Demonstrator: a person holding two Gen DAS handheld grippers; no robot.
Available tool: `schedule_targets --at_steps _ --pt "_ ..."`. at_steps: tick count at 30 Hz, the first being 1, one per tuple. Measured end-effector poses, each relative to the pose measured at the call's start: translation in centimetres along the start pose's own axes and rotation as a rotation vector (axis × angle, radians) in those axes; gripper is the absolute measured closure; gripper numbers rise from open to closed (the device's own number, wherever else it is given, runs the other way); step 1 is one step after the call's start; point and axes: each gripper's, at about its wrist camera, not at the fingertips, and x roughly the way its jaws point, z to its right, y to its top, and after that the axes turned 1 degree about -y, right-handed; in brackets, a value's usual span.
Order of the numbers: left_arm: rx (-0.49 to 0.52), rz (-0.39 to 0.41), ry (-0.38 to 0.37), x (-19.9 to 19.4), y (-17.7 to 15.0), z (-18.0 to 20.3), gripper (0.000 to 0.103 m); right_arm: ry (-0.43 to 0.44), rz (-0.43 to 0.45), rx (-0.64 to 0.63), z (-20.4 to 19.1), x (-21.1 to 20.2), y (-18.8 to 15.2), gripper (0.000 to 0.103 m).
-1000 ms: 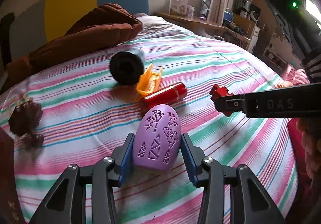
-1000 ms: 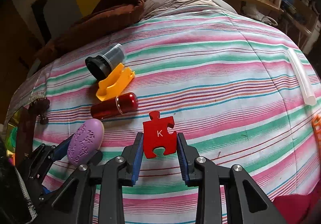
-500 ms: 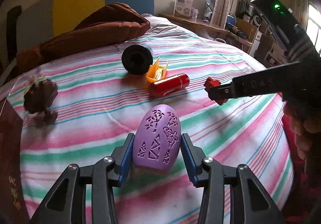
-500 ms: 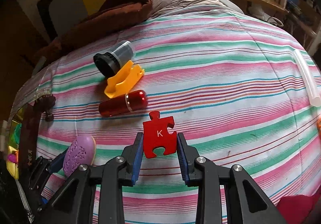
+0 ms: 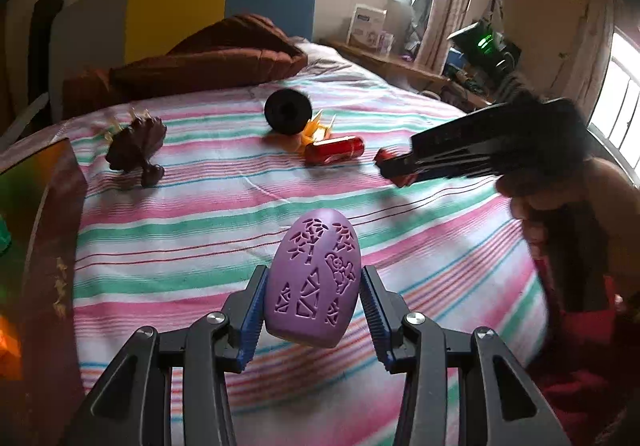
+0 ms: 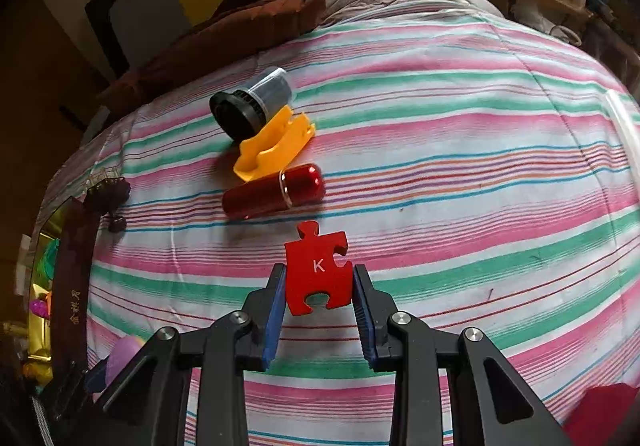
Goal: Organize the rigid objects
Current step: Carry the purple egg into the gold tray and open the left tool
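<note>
My left gripper (image 5: 313, 308) is shut on a purple egg-shaped object (image 5: 314, 278) with cut-out patterns, held above the striped bed. My right gripper (image 6: 319, 296) is shut on a red puzzle piece (image 6: 318, 270) marked K; it also shows in the left wrist view (image 5: 390, 162) at the right, blurred. On the bed lie a red cylinder (image 6: 274, 194), a yellow plastic piece (image 6: 276, 148), a black-capped clear jar (image 6: 252, 102) and a dark brown toy (image 5: 136, 146). A box (image 6: 60, 286) holding colourful items stands at the bed's left edge.
A brown blanket (image 5: 200, 58) lies piled at the head of the bed. A clear tube (image 6: 624, 122) lies at the far right. A wooden shelf (image 5: 400, 62) with clutter runs along the wall under the window.
Both grippers have moved left toward the box with their objects still held. The dark toy and the box edge have come into the left wrist view.
</note>
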Motion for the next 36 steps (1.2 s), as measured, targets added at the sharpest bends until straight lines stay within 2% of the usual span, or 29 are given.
schedule_targets --at_steps 9,18,23,30,34,36 --pt "-0.075 0.055 -0.016 -4.7 -0.2 -2.6 0.057 0.023 0.000 -0.002 -0.3 0.1 -0.4 0.071" --pt "-0.218 0.120 0.047 -8.8 -0.7 -7.9 0.057 0.045 -0.001 -0.006 -0.6 0.2 -0.8 0.071" --pt "-0.298 0.152 0.111 -10.3 -0.6 -11.4 0.057 0.050 0.028 -0.023 -1.1 -0.4 -0.8 0.071" --pt "-0.441 0.104 0.176 -9.7 0.2 -16.9 0.057 0.048 0.025 -0.028 -1.2 -0.1 -0.8 0.071" --pt "-0.508 0.035 0.142 -8.1 0.9 -19.5 0.057 0.042 0.025 -0.033 -1.2 0.0 -0.7 0.071" --pt "-0.526 0.018 0.148 -7.4 1.1 -20.1 0.057 0.039 0.028 -0.032 -1.2 0.1 -0.7 0.071"
